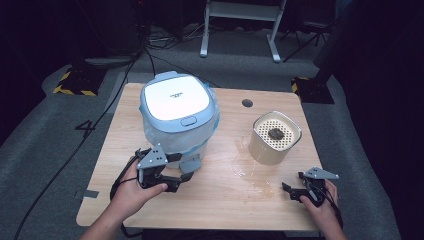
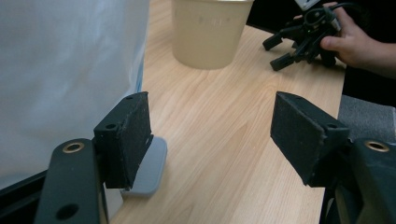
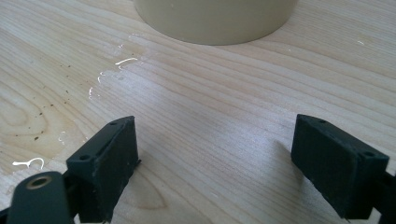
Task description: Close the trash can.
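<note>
On table: left gripper [image 1: 186, 176] wide open, empty, beside blue-lidded bin [image 1: 179, 112]. Right gripper [image 1: 292, 192] open, empty, near beige bucket [image 1: 275, 137]. Wet patch [image 1: 250, 175] could make stuff slip imo.

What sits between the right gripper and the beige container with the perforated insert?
Nothing visible. The right gripper, fingers open, faces the beige round container with the perforated insert across bare light wooden tabletop, marked by a wet smear with dark specks off to one side. The white bin with the pale blue lid stands well away.
</note>
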Tool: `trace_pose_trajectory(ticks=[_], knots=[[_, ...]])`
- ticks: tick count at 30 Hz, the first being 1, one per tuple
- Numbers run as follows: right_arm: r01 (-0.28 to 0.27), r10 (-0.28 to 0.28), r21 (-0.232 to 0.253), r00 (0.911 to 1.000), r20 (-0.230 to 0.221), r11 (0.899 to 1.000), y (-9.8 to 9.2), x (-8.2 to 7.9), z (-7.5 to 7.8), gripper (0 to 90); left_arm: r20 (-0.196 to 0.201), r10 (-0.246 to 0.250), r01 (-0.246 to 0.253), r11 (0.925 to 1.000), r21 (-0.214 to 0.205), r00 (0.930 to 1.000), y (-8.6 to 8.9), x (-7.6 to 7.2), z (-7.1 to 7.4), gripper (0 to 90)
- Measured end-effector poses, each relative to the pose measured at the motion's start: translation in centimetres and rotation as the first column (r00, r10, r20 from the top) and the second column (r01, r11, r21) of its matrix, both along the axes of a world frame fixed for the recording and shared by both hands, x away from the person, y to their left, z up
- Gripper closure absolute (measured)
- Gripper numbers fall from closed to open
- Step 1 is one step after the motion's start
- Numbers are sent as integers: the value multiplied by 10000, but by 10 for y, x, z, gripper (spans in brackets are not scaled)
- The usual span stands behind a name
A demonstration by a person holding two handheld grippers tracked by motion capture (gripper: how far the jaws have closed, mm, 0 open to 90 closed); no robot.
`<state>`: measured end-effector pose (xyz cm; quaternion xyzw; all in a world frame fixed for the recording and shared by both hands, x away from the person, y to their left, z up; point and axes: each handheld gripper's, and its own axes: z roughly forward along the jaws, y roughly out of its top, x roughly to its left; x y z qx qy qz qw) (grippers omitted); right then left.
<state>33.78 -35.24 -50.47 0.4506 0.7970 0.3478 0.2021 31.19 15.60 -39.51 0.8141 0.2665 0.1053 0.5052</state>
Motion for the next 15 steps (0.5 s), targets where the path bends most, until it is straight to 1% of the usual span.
trace_pose_trajectory(ticks=[2, 4, 6, 8, 10, 15], knots=[[2, -2, -2, 10000, -1, 10000, 0, 0, 0, 147, -72, 102, -101, 9999, 87, 9999, 1, 0, -11, 280], [1, -1, -1, 10000, 0, 10000, 0, 0, 0, 147, -226, 217, -211, 9994, 264, 9995, 2, 1, -23, 269], [2, -2, -2, 10000, 0, 10000, 0, 0, 0, 147, -362, 390, -377, 9986, 368, 9986, 4, 2, -34, 256], [1, -1, -3, 10000, 1, 10000, 0, 0, 0, 147, -421, 584, -560, 9969, 556, 9974, 5, 3, -45, 252], [2, -2, -1, 10000, 0, 10000, 0, 0, 0, 147, -530, 719, -684, 9955, 653, 9960, 6, 4, -52, 241], [3, -3, -2, 10000, -1, 10000, 0, 0, 0, 147, -779, 878, -810, 9929, 869, 9931, 8, 7, -70, 220]])
